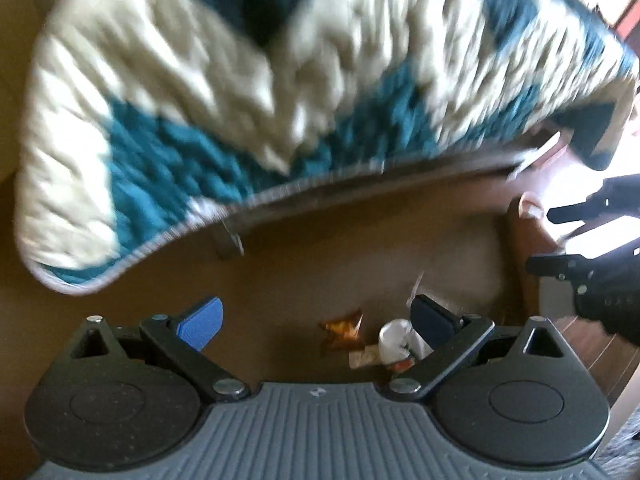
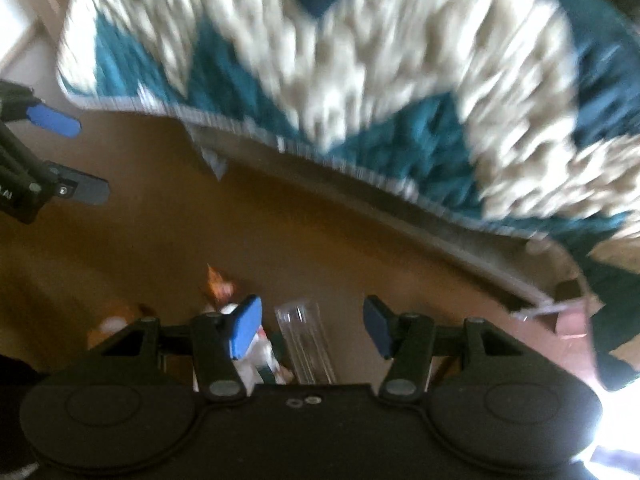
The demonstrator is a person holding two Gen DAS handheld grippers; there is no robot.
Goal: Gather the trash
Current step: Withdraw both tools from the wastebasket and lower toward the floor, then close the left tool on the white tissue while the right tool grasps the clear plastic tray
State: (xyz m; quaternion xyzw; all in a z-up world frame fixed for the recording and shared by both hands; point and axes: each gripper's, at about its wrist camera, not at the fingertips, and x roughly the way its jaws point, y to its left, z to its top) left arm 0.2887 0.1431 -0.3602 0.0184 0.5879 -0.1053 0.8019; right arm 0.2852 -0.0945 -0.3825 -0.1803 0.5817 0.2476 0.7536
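I look down into a brown cardboard box (image 1: pixel 360 240) holding trash. An orange wrapper (image 1: pixel 344 328) and a white crumpled piece (image 1: pixel 394 340) lie on its bottom, just under my left gripper (image 1: pixel 316 322), which is open with nothing between its pads. In the right wrist view my right gripper (image 2: pixel 312 330) is open too. A clear plastic container (image 2: pixel 306 344) lies in the box (image 2: pixel 280 232) below the gap, beside the white piece (image 2: pixel 260 354) and the orange wrapper (image 2: pixel 218 284). Each view shows the other gripper: the right one (image 1: pixel 556 240) and the left one (image 2: pixel 76 156), both open above the box.
A teal and cream shaggy rug (image 1: pixel 240 80) lies beyond the box's far rim, also filling the top of the right wrist view (image 2: pixel 360 80). Another orange and white scrap (image 2: pixel 112 324) lies at the box's left. Both views are motion-blurred. Bright light floods the right edge.
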